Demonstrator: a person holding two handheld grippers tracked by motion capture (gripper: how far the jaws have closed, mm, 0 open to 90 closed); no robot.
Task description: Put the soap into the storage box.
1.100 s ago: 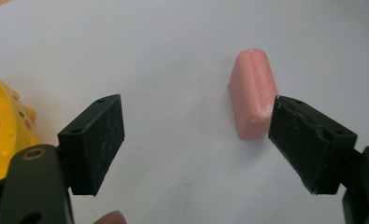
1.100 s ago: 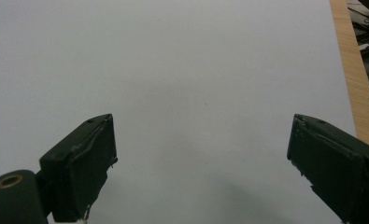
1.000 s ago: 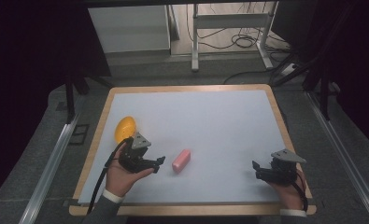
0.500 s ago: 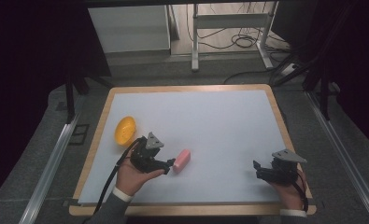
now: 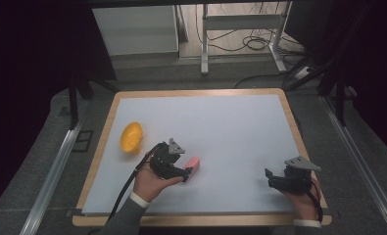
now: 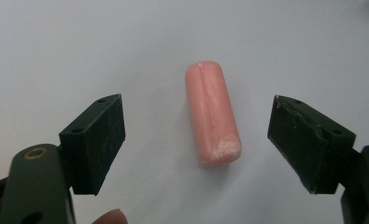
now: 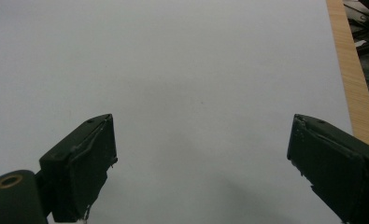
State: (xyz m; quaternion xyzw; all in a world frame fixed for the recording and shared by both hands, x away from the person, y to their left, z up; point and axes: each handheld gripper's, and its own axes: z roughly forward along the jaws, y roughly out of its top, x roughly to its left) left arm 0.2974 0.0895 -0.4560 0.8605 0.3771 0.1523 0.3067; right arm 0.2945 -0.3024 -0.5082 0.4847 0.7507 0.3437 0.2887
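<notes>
A pink sausage-shaped piece (image 5: 193, 164) lies on the white table top (image 5: 220, 127), left of centre near the front. My left gripper (image 5: 186, 172) is right at its near end and stands open. In the left gripper view the pink piece (image 6: 212, 114) lies lengthwise between the two black pads (image 6: 95, 140), touching neither. An orange bowl (image 5: 131, 136) rests tilted near the left edge. My right gripper (image 5: 268, 177) sits at the front right, open, with bare white surface between its pads (image 7: 81, 165).
A wooden rim (image 5: 294, 122) frames the white top and shows as a strip (image 7: 352, 79) in the right gripper view. Metal rails (image 5: 54, 171) run along both sides of the table. A stand and cables (image 5: 240, 39) lie on the floor behind.
My left gripper has moved right, from beside the orange bowl to the pink piece, and now straddles its near end. The right gripper has stayed where it was.
</notes>
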